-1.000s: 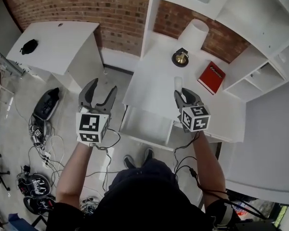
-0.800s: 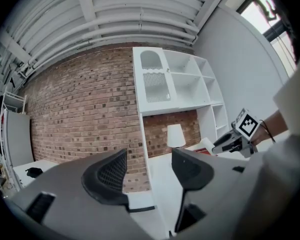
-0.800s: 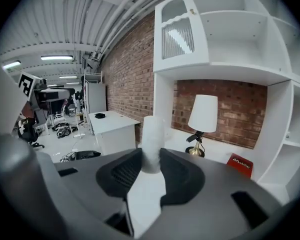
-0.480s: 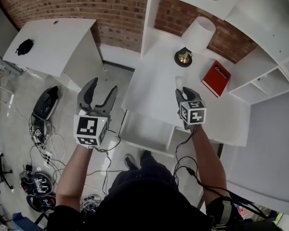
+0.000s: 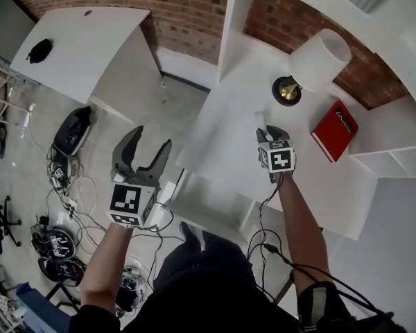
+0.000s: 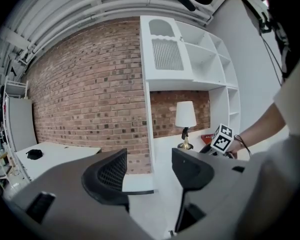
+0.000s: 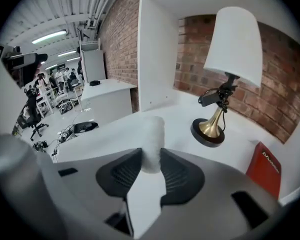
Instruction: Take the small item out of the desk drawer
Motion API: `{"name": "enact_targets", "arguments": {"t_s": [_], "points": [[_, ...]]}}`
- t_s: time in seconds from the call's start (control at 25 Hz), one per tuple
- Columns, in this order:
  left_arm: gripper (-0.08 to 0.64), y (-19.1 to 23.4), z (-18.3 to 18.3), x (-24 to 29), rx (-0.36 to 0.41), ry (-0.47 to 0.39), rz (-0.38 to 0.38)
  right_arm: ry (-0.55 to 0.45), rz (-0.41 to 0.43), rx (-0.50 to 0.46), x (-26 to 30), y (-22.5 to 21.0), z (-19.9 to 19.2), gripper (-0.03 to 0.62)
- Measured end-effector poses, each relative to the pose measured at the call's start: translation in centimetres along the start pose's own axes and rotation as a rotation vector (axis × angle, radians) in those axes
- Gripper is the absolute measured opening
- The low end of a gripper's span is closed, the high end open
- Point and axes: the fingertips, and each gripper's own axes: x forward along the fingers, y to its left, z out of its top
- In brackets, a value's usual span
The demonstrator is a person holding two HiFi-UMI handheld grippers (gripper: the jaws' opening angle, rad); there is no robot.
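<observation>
The right gripper [image 7: 151, 159] is clamped on the small white roll-shaped thing [image 7: 152, 131], but only on its bottom end. Most of it pokes up past the fingertips. It's already out of the drawer [image 5: 211, 198] and held just above the desk [image 5: 225, 134].

My worry is that it looks soft and a bit squishy. With a low pinch like that, I think it could tip over or slide out if the gripper tilts. If it drops near the front edge, it could roll off or land back in the drawer, which looks open below.

The lamp [image 7: 212, 129] is close ahead, so pushing too far forward could bump its base. The red book [image 7: 264, 170] sits farther right and seems safe.

The left gripper [image 6: 149, 168] is wide open and empty, out over the floor left of the desk, so it can't catch anything.
</observation>
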Motion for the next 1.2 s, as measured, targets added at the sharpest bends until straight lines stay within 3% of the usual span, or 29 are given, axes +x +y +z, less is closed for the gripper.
{"name": "enact_targets", "arguments": {"t_s": [0.24,0.48,0.84,1.2], "points": [[0.279,0.9,-4.5,2.1,-0.048,0.074,0.037,0.072,0.02,-0.036,5.5,-0.7,-1.6,0.121],[0.279,0.6,-4.6,3.3,-0.057,0.075,0.037,0.038,0.031,-0.019,5.6,-0.2,-1.3,0.186],[0.279,0.6,-1.5,4.5,-0.073,0.01,0.031,-0.209,-0.073,0.065,-2.1,-3.0,3.5,0.146],[0.279,-0.6,4.1,2.1,-0.123,-0.106,-0.011,-0.48,-0.201,0.119,-16.3,-2.3,9.0,0.084]]}}
